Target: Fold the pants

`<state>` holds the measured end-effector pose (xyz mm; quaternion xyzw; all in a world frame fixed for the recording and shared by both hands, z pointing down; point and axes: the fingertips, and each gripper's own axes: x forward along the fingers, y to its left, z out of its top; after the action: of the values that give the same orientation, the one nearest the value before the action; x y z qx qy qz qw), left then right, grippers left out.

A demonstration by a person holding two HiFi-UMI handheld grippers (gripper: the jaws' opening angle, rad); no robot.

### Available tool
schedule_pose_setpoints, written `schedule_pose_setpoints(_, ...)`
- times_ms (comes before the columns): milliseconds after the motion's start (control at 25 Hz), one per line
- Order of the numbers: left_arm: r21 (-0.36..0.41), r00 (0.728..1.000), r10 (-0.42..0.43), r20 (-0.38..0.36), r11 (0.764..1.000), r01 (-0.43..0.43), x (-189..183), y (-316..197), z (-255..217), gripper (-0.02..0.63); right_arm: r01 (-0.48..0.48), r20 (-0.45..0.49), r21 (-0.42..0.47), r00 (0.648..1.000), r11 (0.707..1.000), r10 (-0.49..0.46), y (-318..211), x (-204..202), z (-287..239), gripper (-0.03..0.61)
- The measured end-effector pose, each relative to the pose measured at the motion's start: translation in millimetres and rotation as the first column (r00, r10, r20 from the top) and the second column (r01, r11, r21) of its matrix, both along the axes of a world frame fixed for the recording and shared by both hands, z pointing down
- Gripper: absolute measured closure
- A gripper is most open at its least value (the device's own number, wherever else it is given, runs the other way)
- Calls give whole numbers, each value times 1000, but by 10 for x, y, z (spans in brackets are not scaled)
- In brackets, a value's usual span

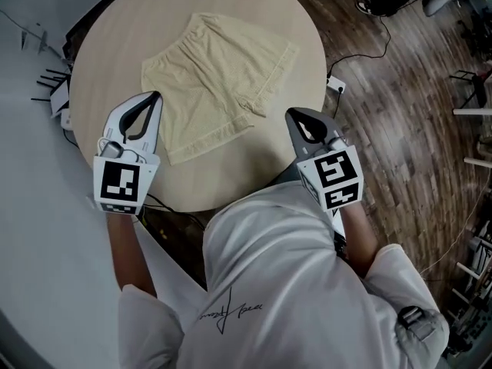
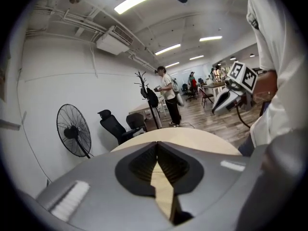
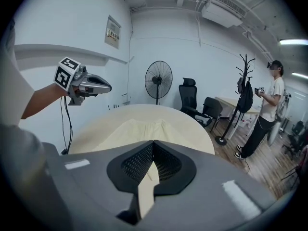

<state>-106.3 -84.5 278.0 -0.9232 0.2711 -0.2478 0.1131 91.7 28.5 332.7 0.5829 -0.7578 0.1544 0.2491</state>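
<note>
Pale yellow shorts (image 1: 217,79) lie spread flat on the round wooden table (image 1: 100,52), waistband toward the far side and leg hems toward me. My left gripper (image 1: 156,95) hovers by the near left hem, shut and holding nothing. My right gripper (image 1: 292,114) hangs at the table's near right edge, just beyond the right leg, also shut and empty. In the right gripper view the shorts (image 3: 139,128) lie ahead past the closed jaws (image 3: 153,142), with the left gripper (image 3: 90,85) up at the left. The left gripper view has its closed jaws (image 2: 157,144) over bare table (image 2: 192,137); the shorts are out of sight there.
A white wall runs close along the table's left side. A power strip (image 1: 336,86) and cables lie on the wood floor at the right. A standing fan (image 3: 158,80), office chairs (image 3: 188,97), a coat rack (image 3: 244,93) and a standing person (image 3: 267,112) are beyond the table.
</note>
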Motion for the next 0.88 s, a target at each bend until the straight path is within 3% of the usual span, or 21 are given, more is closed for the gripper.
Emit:
schedule_pose_setpoints(360,-41,990,70,121,997,-66,255,-577,333,572,-59,-36,-54,998,997,57,-245,279,224,592)
schedule_pose_setpoints(880,-172,983,74,167,984,-45,555,-1521,798,572,-72,-41,-136,997,988,67,-819,593,616,591)
